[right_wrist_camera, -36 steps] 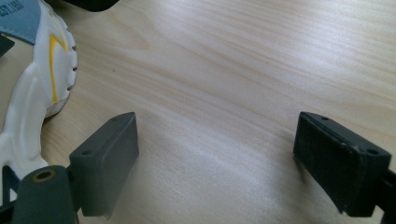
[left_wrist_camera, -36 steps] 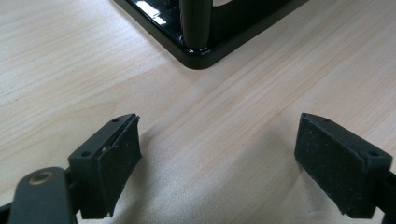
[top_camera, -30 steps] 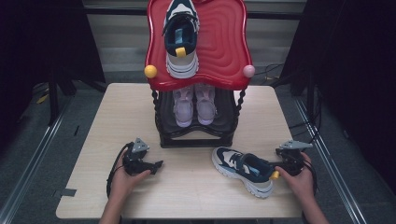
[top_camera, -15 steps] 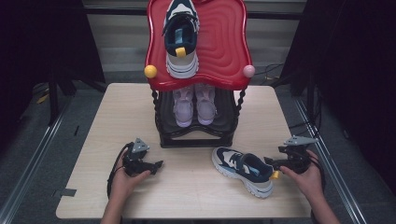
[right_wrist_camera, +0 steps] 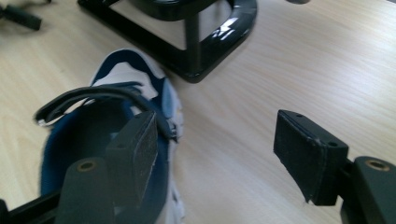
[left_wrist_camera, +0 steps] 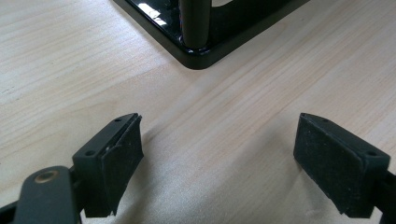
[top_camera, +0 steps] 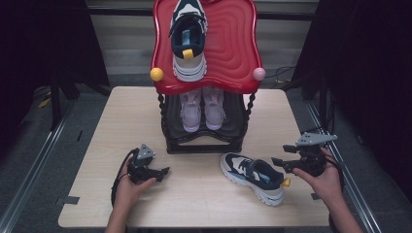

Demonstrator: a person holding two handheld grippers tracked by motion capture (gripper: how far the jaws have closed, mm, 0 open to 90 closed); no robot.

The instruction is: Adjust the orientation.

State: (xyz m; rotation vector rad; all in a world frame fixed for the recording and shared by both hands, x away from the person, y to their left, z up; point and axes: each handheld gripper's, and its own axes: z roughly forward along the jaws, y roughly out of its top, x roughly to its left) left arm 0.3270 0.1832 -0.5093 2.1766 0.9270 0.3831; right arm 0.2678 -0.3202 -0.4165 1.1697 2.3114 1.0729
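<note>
High view: your navy sneaker (top_camera: 252, 176) lies on the desk (top_camera: 204, 204), before the shoe rack (top_camera: 204, 141).
Right tool (top_camera: 283, 162): spread, just been closing, above the sneaker's heel.
Left tool (top_camera: 164, 171): spread, empty.

High view: table (top_camera: 194, 199) evenly lit from above, surroundings near black; image soft, low detail. Glare streaks on red rack top (top_camera: 233, 43). Left gripper view: bright, wood grain sharp mid-frame, soft shadow under pads (left_wrist_camera: 122, 154), specular highlight on black rack base (left_wrist_camera: 196, 56). Right gripper view: near pads slightly blurred, glossy reflections on rack base (right_wrist_camera: 224, 28), shoe interior (right_wrist_camera: 93, 135) dark.
</note>
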